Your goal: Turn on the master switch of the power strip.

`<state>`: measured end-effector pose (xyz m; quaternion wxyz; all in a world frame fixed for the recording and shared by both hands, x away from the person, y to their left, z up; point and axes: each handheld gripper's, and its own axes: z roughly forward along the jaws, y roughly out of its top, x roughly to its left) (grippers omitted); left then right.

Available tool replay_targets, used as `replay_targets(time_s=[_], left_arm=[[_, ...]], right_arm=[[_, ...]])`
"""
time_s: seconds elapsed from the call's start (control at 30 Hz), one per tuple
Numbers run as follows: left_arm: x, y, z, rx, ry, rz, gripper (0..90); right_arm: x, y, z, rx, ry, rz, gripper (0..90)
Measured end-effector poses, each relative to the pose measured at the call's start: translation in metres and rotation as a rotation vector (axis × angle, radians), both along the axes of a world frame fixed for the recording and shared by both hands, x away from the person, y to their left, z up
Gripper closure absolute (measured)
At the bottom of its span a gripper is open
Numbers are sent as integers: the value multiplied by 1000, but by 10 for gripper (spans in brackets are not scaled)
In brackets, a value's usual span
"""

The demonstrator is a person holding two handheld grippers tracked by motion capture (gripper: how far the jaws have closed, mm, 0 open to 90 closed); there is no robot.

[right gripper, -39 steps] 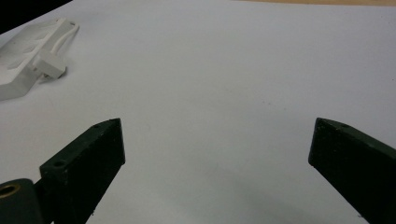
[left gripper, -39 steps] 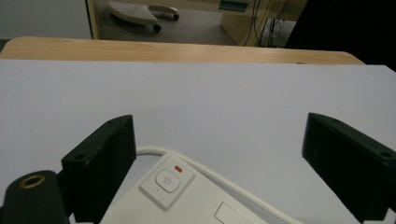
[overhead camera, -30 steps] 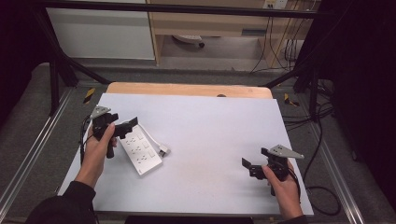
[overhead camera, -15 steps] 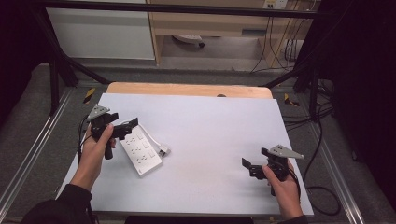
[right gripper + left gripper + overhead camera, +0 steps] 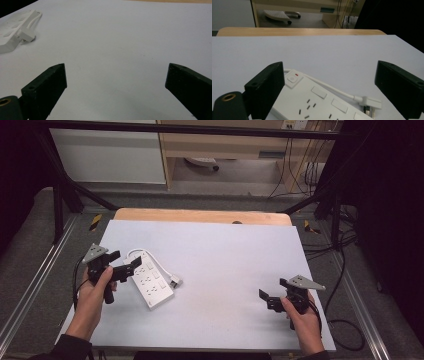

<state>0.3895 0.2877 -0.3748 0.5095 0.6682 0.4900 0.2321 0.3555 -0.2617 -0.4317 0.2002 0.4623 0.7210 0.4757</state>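
power strip [image 5: 151, 281] lies left on worktop [image 5: 225, 255] | left hand-held gripper [image 5: 125, 264] spread over its switch end | right hand-held gripper [image 5: 272, 292] spread, well apart | rigid, light, smooth plastic; grip across narrow sides

Power strip [image 5: 151, 281] with plug [image 5: 175, 281] blocks table [image 5: 225, 250] left; centre, right free

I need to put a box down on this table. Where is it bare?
Bare: the wide stretch between the power strip and the right gripper, and the far half up to the wooden edge. Crowded: near-left, around the left gripper.
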Motion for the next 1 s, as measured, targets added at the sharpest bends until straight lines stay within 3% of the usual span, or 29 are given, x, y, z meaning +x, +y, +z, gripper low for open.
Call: replay_targets(time_s=[0.37, 0.73, 0.87, 1.0], left_arm=[[-37, 12, -17, 20, -17, 7, 97], [-59, 9, -40, 28, -1, -11, 102], [-66, 8, -43, 37, -1, -30, 99], [-66, 0, -50, 89, 16, -58, 96]], right_arm=[[0, 0, -1, -3, 5, -7, 41], [3, -1, -3, -22, 10, -25, 42], [5, -1, -5, -52, 19, -38, 44], [11, 2, -14, -120, 65, -58, 44]])
